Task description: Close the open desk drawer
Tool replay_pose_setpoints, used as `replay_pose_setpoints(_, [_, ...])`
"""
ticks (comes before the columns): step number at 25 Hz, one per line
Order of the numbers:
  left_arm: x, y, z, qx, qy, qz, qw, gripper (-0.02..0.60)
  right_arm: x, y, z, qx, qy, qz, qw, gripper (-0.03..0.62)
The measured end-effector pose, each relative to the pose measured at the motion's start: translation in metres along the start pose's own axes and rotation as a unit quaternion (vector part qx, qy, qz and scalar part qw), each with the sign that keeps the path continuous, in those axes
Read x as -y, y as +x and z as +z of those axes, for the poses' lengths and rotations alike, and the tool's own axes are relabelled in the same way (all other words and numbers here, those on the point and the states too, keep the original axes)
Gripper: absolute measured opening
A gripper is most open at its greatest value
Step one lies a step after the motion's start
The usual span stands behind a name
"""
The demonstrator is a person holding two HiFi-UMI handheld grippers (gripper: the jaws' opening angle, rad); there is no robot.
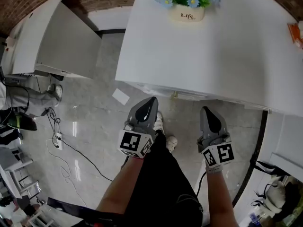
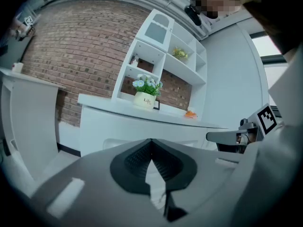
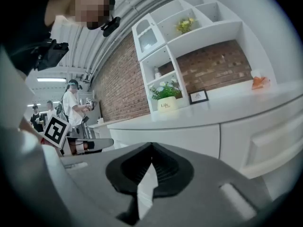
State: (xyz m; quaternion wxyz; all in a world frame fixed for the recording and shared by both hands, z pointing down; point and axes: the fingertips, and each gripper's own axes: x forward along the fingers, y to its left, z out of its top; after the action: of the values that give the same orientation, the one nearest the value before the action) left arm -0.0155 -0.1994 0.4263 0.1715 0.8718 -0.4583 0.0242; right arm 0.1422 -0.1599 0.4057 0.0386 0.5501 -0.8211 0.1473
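The white desk [image 1: 227, 56] fills the upper right of the head view. Under its near edge a drawer front [image 1: 189, 94] sticks out a little, with a small knob [image 1: 174, 94]. My left gripper [image 1: 151, 100] is shut and empty, its tip just short of that drawer front. My right gripper [image 1: 205, 109] is also shut and empty, a bit further back and to the right. In the left gripper view the closed jaws [image 2: 151, 142] point at the desk's white front [image 2: 118, 126]. The right gripper view shows closed jaws [image 3: 151, 146] before the desk front [image 3: 189, 138].
A flower pot [image 1: 187, 6] and an orange thing [image 1: 296, 32] stand on the desk. A second white desk [image 1: 61, 41] stands at left. Cables [image 1: 61, 145] and a paper sheet [image 1: 120, 96] lie on the tiled floor. People [image 3: 73, 108] stand in the background.
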Motion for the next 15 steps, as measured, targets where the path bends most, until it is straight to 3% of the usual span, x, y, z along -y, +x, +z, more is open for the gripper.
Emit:
replay_pose_setpoints(6, [0.018, -0.022, 0.044, 0.011, 0.028, -0.018, 0.9994, 0.002, -0.017, -0.024, 0.048, 0.016, -0.026, 0.016, 0.999, -0.001])
replay_pose_setpoints(15, [0.042, -0.062, 0.114, 0.046, 0.032, -0.029, 0.9980, 0.002, -0.046, -0.062, 0.115, 0.058, -0.044, 0.013, 0.997, 0.000])
